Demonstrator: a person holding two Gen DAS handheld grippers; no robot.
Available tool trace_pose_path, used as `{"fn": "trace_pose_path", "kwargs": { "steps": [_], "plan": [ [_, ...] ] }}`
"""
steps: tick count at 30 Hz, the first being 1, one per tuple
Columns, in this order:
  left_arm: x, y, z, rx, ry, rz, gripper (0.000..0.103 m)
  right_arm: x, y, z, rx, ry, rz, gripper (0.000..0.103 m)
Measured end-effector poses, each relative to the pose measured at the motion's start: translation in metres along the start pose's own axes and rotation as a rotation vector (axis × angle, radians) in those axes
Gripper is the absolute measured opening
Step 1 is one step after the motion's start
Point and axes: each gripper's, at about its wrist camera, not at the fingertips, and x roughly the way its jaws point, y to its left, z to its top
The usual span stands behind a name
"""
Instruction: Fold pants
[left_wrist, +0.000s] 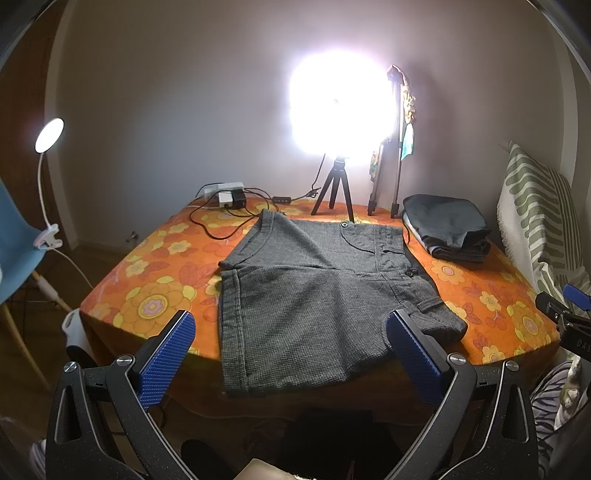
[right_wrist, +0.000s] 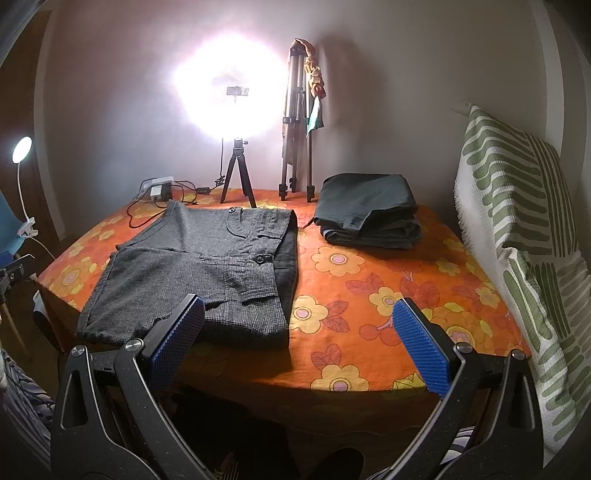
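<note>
Grey checked shorts (left_wrist: 314, 291) (right_wrist: 199, 269) lie flat on the orange flowered table cover (left_wrist: 147, 295) (right_wrist: 369, 280). One leg end hangs over the near edge in the left wrist view. My left gripper (left_wrist: 291, 350) is open, held in the air just short of that near edge, its blue pads (left_wrist: 170, 350) either side of the shorts' hem. My right gripper (right_wrist: 299, 339) is open too, above the near edge, to the right of the shorts. Its left pad (right_wrist: 181, 332) overlaps the shorts' near right corner in the view. Neither gripper holds anything.
A stack of folded dark clothes (left_wrist: 450, 225) (right_wrist: 369, 218) sits at the back right. A small tripod (left_wrist: 334, 192) (right_wrist: 238, 173) with a glaring light, a tall tripod (right_wrist: 295, 129), and a power strip with cables (left_wrist: 225, 199) stand at the back. A green-striped cushion (right_wrist: 517, 221) borders the right.
</note>
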Motion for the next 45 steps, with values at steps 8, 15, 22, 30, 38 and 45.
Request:
{"fn": "trace_pose_path", "kwargs": {
  "steps": [8,15,22,30,38,45],
  "plan": [
    [0.000,0.001,-0.001,-0.002,0.002,0.001,0.103,0.000,0.002,-0.001,-0.002,0.001,0.002,0.103],
    [0.001,0.003,-0.003,0.002,0.004,0.001,0.103,0.000,0.004,-0.003,-0.005,0.004,0.004,0.103],
    [0.003,0.003,-0.004,0.002,0.007,0.000,0.103,0.002,0.004,-0.002,-0.007,0.006,0.005,0.103],
    [0.008,0.003,-0.004,0.015,0.015,0.000,0.103,0.007,0.004,-0.006,-0.006,0.015,0.012,0.103],
    [0.017,0.005,-0.007,0.017,0.041,-0.031,0.103,0.019,0.001,-0.006,-0.021,0.038,0.023,0.103],
    [0.028,0.010,-0.012,0.069,0.078,-0.040,0.099,0.027,0.002,-0.001,-0.092,0.031,0.058,0.103]
  ]
}}
